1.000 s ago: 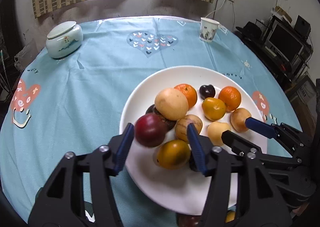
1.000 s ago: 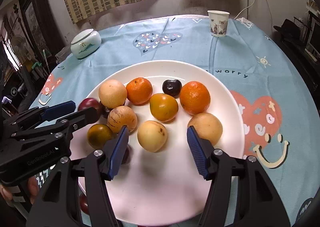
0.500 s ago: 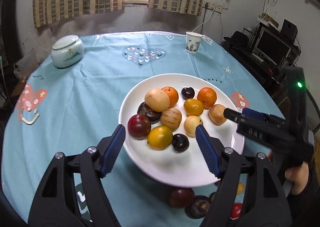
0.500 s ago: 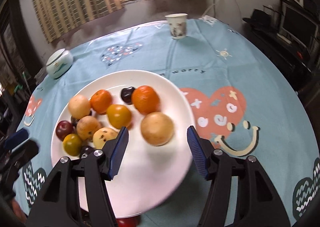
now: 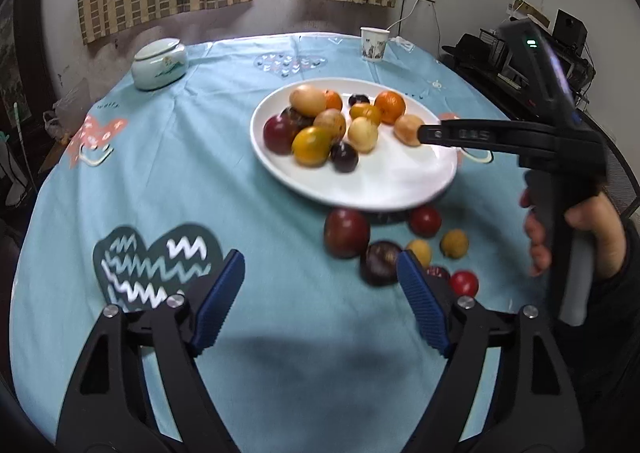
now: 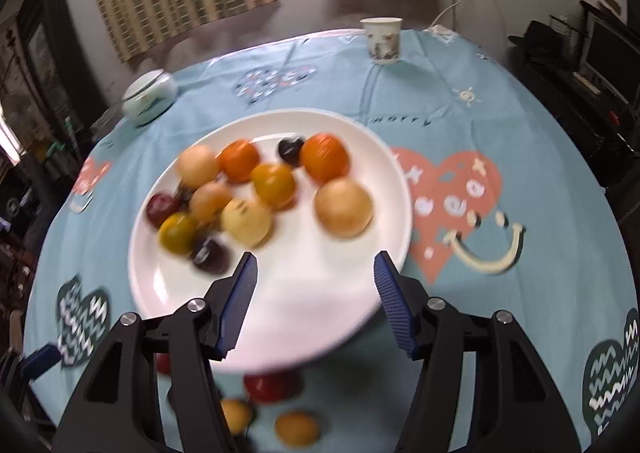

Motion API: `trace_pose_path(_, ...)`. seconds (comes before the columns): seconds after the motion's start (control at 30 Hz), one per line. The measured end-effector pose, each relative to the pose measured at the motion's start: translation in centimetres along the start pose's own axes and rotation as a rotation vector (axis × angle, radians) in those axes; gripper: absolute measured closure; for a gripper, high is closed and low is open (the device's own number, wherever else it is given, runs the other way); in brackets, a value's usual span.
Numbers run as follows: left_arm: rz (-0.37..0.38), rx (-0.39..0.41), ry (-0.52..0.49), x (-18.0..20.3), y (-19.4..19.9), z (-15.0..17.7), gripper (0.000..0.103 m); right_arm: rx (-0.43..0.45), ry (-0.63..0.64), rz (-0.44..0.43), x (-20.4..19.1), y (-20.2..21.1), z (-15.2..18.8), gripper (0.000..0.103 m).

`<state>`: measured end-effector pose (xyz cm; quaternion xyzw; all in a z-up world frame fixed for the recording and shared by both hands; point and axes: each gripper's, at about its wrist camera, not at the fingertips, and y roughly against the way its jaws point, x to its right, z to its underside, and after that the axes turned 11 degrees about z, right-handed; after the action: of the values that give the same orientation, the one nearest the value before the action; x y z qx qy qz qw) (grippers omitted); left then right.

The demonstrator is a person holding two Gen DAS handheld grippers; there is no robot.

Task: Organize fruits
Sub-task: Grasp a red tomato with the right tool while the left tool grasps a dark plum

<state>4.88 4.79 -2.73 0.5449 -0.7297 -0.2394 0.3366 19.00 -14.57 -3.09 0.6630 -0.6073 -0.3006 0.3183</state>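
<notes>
A round table covered in a light blue tablecloth (image 5: pixel 168 173) printed with hearts and smiley faces. The landmark is a large white plate (image 5: pixel 384 183) near the table's middle, holding about a dozen fruits: two oranges (image 5: pixel 390 106) at its far side, a dark red plum (image 5: pixel 278 133) at its left edge, a yellow-green fruit (image 5: pixel 312 145) just right of that plum, pale tan fruits and small dark ones clustered between.

On the cloth just in front of the plate lie loose fruits (image 5: pixel 346 233): a big dark red one, a dark purple one, small red ones and two small yellow ones (some blurred, so an exact count is unclear).

The left gripper (image 5: pixel 320 289) hovers over bare cloth in front and to the left of the plate, beside the loose fruits. Its blue-padded jaws have just been opening and stand wide apart, with nothing between them.

The right gripper (image 6: pixel 316 285) hangs above the plate's near rim, its jaws apart and empty. In the left view it reaches in from the plate's right, held by a person's hand (image 5: pixel 576 229) in a dark sleeve.

Beyond the plate stand a paper cup (image 5: pixel 374 44) to the far right and a pale lidded jar (image 5: pixel 160 63) to the far left.
</notes>
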Motion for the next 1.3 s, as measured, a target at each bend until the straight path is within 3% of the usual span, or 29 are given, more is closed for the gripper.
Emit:
trace_pose_path(0.23,0.059,-0.017,0.005,0.0,-0.1,1.8,0.022,-0.026,0.045,0.013,0.8,5.6,7.9,0.042)
trace_pose_path(0.47,0.104,-0.049,-0.004,0.6,-0.9,3.6,0.020,-0.087,0.003,0.003,1.2,6.6,13.1,0.042)
trace_pose_path(0.77,0.103,-0.060,-0.002,0.5,-0.1,5.8,0.016,-0.085,0.055,-0.027,-0.6,5.2,13.9,0.042)
trace_pose_path(0.97,0.099,-0.055,0.002,0.2,0.2,5.7,0.016,-0.069,0.076,-0.110,-1.3,4.0,12.6,0.067)
trace_pose_path(1.13,0.108,-0.068,-0.008,1.0,-0.1,5.4,0.016,-0.089,0.057,-0.113,-1.1,4.1,12.3,0.071)
trace_pose_path(1.3,0.170,-0.100,-0.026,3.2,-1.8,4.8,0.016,-0.034,0.007,-0.070,1.2,6.6,13.0,0.071)
